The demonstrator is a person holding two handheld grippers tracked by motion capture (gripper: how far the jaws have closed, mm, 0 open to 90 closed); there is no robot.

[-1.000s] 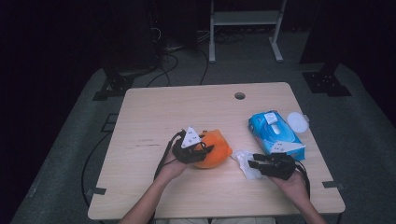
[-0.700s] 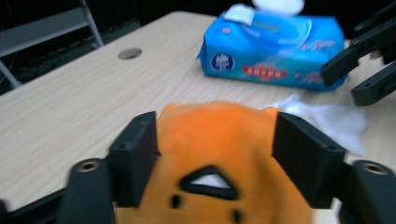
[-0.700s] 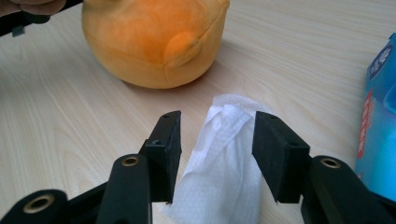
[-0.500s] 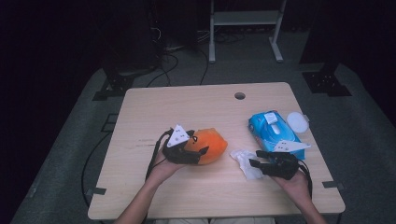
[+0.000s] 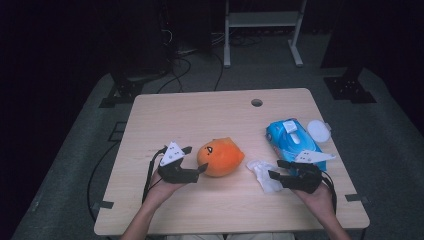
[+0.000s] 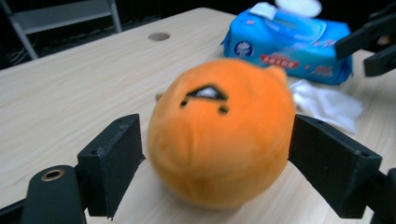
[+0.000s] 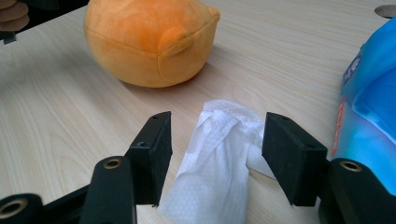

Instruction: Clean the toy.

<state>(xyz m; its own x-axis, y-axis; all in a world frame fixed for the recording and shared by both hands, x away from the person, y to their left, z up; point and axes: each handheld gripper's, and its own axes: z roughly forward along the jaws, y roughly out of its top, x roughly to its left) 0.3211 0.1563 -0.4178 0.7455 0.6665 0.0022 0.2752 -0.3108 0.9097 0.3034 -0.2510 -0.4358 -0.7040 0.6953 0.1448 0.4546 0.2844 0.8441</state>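
One blue wipes pack (image 5: 295,141), lid open, crumpled wipe (image 5: 264,174) beside.

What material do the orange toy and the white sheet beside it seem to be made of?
Orange toy: most likely plush fabric with soft filling; its surface is fuzzy and matte, with stitched seams and a sewn face. White sheet: probably a non-woven wet wipe; it is thin and crumpled, with a fine embossed texture, matte.

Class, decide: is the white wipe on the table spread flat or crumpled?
Crumpled: the white wipe lies bunched in folds between the right gripper's open jaws.
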